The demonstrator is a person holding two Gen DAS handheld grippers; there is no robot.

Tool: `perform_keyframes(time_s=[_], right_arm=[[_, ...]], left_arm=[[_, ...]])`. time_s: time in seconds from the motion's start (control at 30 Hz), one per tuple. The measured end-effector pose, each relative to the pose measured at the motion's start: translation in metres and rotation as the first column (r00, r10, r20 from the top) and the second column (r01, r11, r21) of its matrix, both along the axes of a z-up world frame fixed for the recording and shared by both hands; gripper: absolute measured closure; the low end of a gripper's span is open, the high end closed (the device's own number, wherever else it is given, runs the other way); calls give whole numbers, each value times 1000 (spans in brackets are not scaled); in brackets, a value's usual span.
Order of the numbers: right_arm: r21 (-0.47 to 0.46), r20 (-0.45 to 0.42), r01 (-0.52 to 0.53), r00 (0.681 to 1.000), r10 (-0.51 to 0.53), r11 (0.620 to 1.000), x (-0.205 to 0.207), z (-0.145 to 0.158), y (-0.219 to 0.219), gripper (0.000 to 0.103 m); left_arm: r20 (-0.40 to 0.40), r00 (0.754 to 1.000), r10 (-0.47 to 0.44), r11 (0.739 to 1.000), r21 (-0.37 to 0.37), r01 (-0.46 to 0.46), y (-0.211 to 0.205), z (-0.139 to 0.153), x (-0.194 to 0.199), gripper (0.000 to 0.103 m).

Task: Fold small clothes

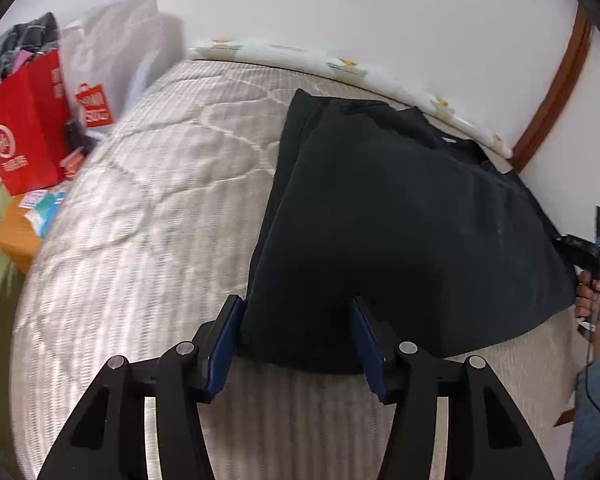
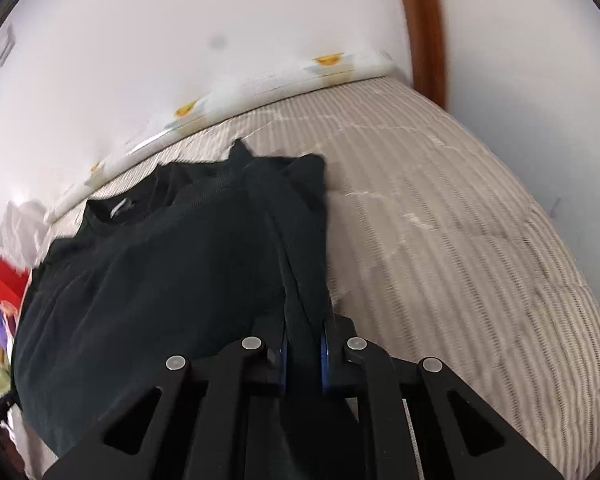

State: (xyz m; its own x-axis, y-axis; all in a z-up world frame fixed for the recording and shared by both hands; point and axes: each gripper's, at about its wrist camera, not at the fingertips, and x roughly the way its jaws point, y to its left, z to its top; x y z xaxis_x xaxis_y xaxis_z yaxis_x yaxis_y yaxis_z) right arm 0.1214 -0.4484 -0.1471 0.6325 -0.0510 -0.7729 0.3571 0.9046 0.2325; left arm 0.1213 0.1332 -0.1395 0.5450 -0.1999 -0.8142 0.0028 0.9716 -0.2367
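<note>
Two risks face you. Your left gripper has its jaws apart around the near left corner of the black cotton T-shirt, pads not pressing; lift now and that corner stays behind. Your right gripper is clamped on a bunched side fold, which could drag the shirt askew across the striped quilted bed. Its collar points to the wall, hem toward you, long axis near-to-far.
</note>
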Motion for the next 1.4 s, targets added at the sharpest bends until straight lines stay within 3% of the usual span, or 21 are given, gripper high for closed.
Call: perform_keyframes(time_s=[0.1,0.2,0.37,0.6,0.67,1.0,1.1,1.23,1.4], right_arm=[[-42,-25,32,999,-33,999,2,0,-13,92],[-56,-54,30,998,-33,998,1,4,-22,86],[-267,-69,48,995,-68,963,-15,31,16,76],[-284,-26,-42,999,36,958,-31,52,109,73],[-268,-15,-72,997,70,961,-32,51,140,65],[-211,-34,-273,962,272,939,-28,3,313,58],[-279,-23,-302,951,308,912,-42,0,361,59],[-269,-18,-392,915,403,880,-52,3,407,59],[-346,-61,-501,856,514,793,-60,-3,467,49]], left_arm=[[-1,1000,-29,1000,-6,29,-13,0,4,52],[9,1000,-16,999,46,15,-18,0,-1,49],[5,1000,-4,1000,0,4,-2,-3,-16,49],[36,999,23,999,42,-24,15,8,-50,51],[35,999,31,999,36,-32,22,9,-58,51],[9,998,55,995,89,-55,54,6,-82,49],[-7,999,40,995,96,-39,62,4,-85,49],[-9,1000,14,995,94,-14,67,4,-86,47],[-24,1000,2,998,67,0,74,4,-78,43]])
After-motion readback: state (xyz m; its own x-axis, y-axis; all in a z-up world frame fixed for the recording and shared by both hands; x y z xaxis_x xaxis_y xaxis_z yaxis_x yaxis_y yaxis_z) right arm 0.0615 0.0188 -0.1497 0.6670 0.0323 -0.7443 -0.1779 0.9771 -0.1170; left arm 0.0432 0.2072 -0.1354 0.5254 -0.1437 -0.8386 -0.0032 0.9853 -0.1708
